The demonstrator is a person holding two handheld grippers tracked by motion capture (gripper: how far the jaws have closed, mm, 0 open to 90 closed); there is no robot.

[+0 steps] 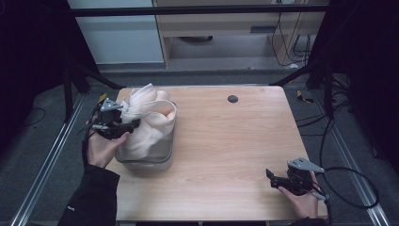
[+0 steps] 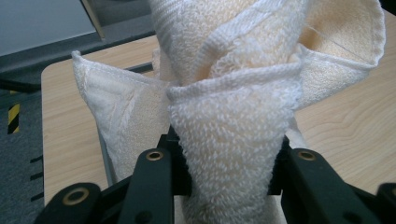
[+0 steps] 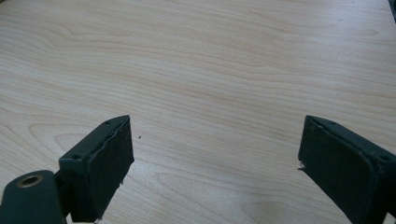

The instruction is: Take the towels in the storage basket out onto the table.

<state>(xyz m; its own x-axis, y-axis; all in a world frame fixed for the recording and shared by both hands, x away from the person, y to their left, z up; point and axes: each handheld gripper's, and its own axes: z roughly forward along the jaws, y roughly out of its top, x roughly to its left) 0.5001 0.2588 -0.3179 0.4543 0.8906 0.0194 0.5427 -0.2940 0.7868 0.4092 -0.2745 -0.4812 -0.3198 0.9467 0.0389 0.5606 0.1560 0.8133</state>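
A cream towel (image 1: 149, 120) is bunched up in a grey metal container (image 1: 160, 162) at the table's left side, rising above its rim. My left gripper (image 1: 133, 125) is at the container's left edge, shut on a fold of the towel (image 2: 229, 154), which bulges up between the two black jaws in the left gripper view. My right gripper (image 1: 270, 178) rests low near the table's front right corner. It is open, with bare wood between its pads (image 3: 112, 158) in the right gripper view.
The wooden table (image 1: 226, 150) has a small black round spot (image 1: 232, 99) near its far edge. A black cable (image 1: 348, 188) loops off the right gripper over the floor. Metal rails (image 1: 42, 169) flank the table.
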